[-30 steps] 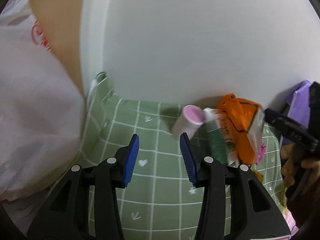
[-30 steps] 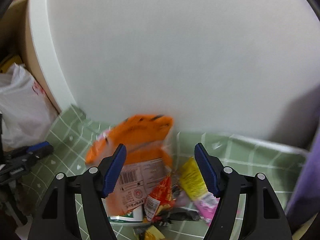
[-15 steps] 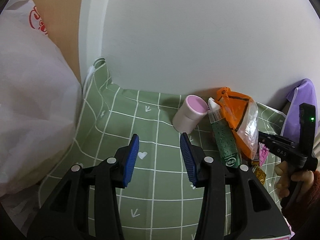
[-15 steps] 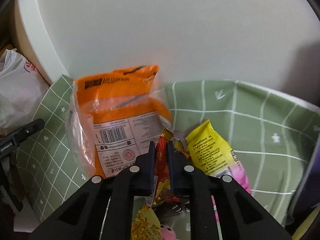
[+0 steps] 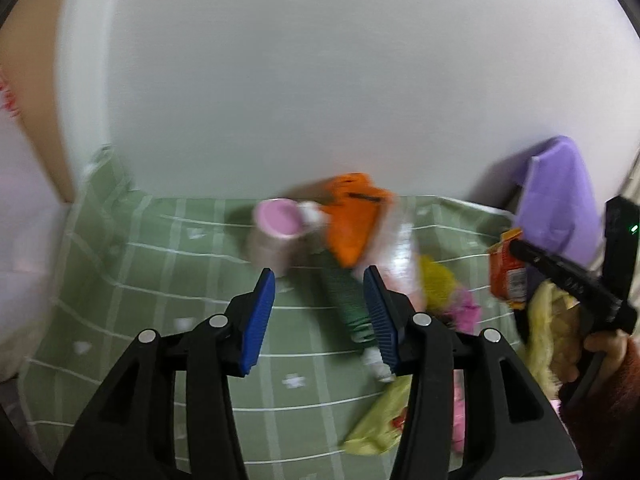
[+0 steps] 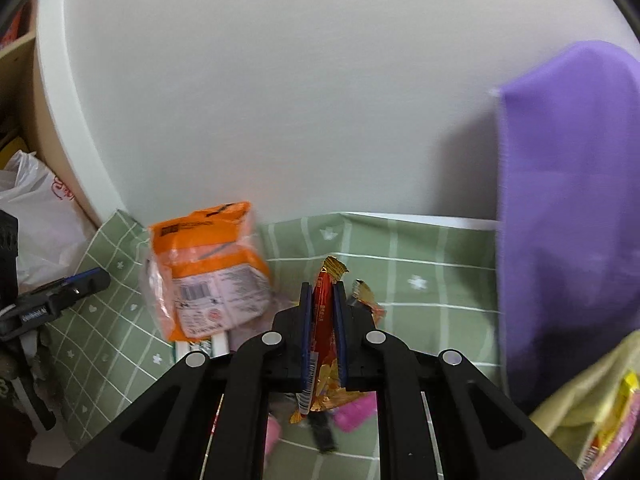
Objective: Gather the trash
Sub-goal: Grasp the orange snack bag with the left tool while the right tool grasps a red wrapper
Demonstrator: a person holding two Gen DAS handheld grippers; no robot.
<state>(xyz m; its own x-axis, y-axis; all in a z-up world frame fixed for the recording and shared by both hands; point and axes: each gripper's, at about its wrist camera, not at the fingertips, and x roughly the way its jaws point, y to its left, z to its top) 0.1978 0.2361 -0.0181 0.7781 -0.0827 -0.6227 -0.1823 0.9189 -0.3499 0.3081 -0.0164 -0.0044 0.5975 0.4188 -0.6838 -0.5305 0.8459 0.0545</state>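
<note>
Right tool point(image 6: 323, 322) clamped on a red snack wrapper point(image 6: 322, 320) at lower centre of its view, lifted off the green bench point(image 6: 420, 256); left tool point(image 5: 320, 312) opening, empty, green tube point(image 5: 348, 304) lying between its pads

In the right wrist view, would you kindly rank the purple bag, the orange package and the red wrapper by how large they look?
1. purple bag, though it sits nearer the camera.
2. orange package.
3. red wrapper, partly hidden between the right gripper pads.
</note>
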